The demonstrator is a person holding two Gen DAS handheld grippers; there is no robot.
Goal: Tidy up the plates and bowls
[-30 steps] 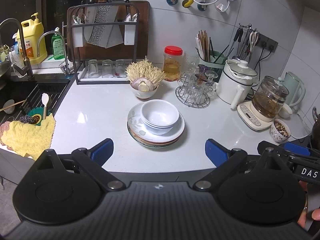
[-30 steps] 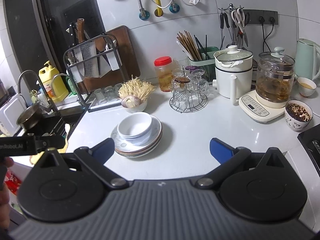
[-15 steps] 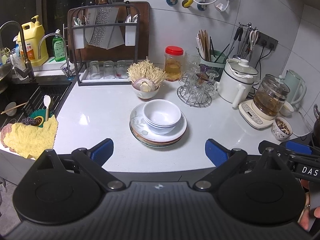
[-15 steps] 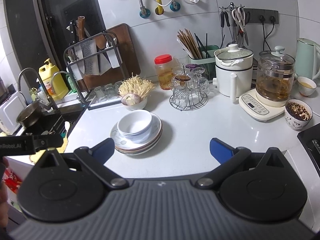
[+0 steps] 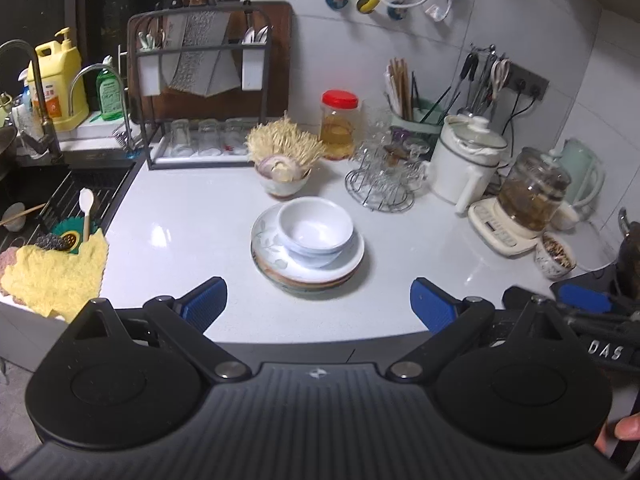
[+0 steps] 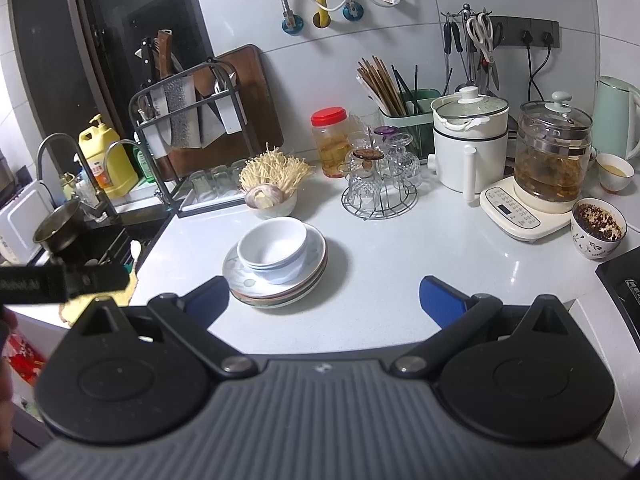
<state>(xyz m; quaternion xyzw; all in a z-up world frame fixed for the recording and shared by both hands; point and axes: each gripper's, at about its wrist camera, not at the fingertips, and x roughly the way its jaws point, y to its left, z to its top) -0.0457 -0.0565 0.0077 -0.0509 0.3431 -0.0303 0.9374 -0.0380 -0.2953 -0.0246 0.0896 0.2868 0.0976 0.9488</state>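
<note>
A stack of white bowls (image 5: 316, 232) (image 6: 274, 248) sits on a stack of plates (image 5: 272, 248) (image 6: 312, 268) in the middle of the white counter. The top plate has a leaf pattern. My left gripper (image 5: 318, 304) hangs open just in front of the stack, with nothing between its blue pads. My right gripper (image 6: 324, 304) is open too, near the counter's front edge, with the stack ahead and a little left. Both are apart from the dishes. The right gripper's body shows at the right edge of the left wrist view.
Behind the stack stands a bowl of enoki mushrooms (image 5: 282, 168), a knife and glass rack (image 5: 200, 92), a red-lidded jar (image 5: 338, 124) and a wire glass holder (image 5: 382, 180). Kettles (image 6: 468, 144) and a small filled bowl (image 6: 598, 232) stand right. The sink (image 5: 36, 200) and yellow cloth (image 5: 56, 272) lie left.
Both grippers have drifted a little: the stack now sits slightly higher and further right in the left wrist view. Both stay open. The dishes have not moved.
</note>
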